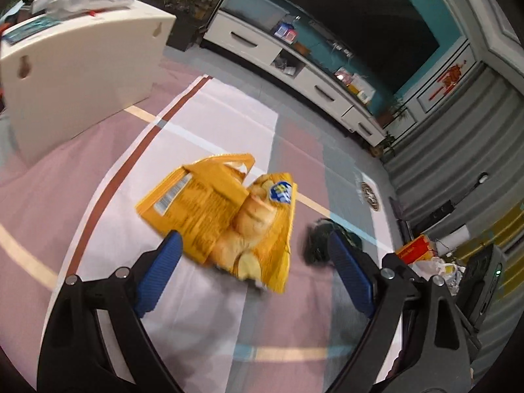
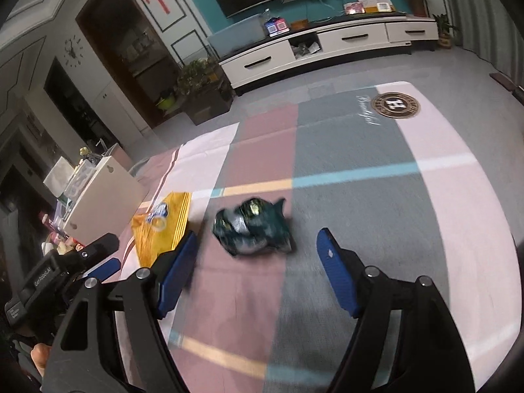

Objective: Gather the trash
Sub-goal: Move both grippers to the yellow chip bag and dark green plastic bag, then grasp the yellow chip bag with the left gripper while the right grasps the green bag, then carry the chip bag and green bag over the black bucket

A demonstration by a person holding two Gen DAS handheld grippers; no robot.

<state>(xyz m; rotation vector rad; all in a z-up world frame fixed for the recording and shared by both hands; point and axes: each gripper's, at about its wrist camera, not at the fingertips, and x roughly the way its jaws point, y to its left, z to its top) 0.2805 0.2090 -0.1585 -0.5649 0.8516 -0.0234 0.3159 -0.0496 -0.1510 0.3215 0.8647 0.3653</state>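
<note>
A crumpled yellow snack bag (image 1: 222, 216) lies on the striped rug (image 1: 203, 124), just ahead of my left gripper (image 1: 253, 240), which is open with its blue pads spread either side of the bag's near end, apart from it. A dark green crumpled wrapper (image 2: 253, 227) lies on the rug in the right wrist view, just beyond my open right gripper (image 2: 258, 239), nothing between its pads. The same wrapper (image 1: 316, 242) shows blurred beside the left gripper's right finger. The yellow bag (image 2: 163, 222) appears left of the right gripper, with the left gripper (image 2: 98, 258) near it.
A cream box-like cabinet (image 1: 82, 75) with clutter on top stands at the left. A long white TV unit (image 2: 327, 46) runs along the far wall under a dark screen. Potted plants (image 2: 199, 88) sit near it. A red box and plastic bags (image 1: 422, 252) lie at the right.
</note>
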